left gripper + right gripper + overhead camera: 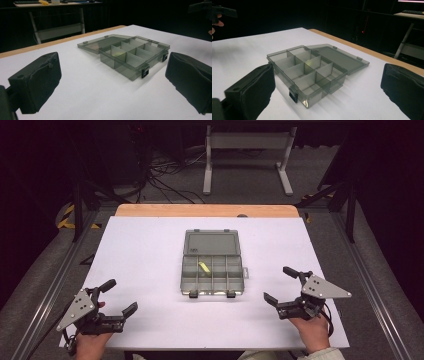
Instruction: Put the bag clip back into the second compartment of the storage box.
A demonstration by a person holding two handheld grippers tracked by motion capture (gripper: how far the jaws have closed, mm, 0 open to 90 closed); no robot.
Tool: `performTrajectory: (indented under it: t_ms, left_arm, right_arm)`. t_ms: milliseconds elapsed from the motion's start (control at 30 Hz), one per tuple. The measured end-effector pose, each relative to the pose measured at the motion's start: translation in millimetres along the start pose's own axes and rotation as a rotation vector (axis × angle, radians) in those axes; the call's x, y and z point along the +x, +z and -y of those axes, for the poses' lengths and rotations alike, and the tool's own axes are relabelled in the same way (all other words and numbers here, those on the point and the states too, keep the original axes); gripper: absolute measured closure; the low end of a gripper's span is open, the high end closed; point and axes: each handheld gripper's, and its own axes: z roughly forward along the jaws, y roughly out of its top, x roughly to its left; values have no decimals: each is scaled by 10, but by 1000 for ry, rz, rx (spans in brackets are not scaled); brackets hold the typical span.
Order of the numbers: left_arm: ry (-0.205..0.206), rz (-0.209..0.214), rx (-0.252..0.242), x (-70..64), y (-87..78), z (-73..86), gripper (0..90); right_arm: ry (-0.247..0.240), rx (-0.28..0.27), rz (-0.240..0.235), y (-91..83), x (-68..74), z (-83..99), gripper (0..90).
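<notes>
High view: a smoky grey compartment box (212,276) sits at the middle of the white table (145,260), lid (210,242) folded flat back on the far side, two black latches (193,294) on the near edge facing me. A small yellow-green item (204,267) lies in one of the middle compartments of the far row; I cannot tell what it is. My left gripper (121,297) rests near the table's near-left corner, held in my left hand (90,342), jaws spread wide with nothing between them. My right gripper (280,285) sits near the near-right edge in my right hand (312,330), jaws likewise apart and empty, grey plate (322,288) on top. Both grippers are well apart from the box, one to either side. Left gripper view: box (132,56) lies ahead between my two black jaws and beyond them, untouched; a pale yellowish tint shows through one compartment wall (115,53). Right gripper view: box (307,71) again ahead between the jaws, its near corner latch (293,95) close to the left jaw but apart from it; lid (339,58) lies flat on the table toward the wooden edge (352,43). Dividers split the tray into two rows of compartments.
</notes>
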Motion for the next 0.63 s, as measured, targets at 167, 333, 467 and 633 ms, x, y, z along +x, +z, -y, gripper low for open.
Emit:
performTrajectory:
  t_ms: [167,333,467,633]
  left_arm:
    - [2,2,-3,8,0,9,6]
    - [5,8,-8,1,5,8,5]
    - [9,11,-13,-3,6,6,2]
    - [1,9,-22,6,5,11,0]
  right_arm:
    - [23,-2,16,-49,-31,195,1]
    - [56,-4,22,-74,-30,356,1]
    - [54,11,37,-62,-42,452,1]
    - [66,37,42,-33,-70,517,1]
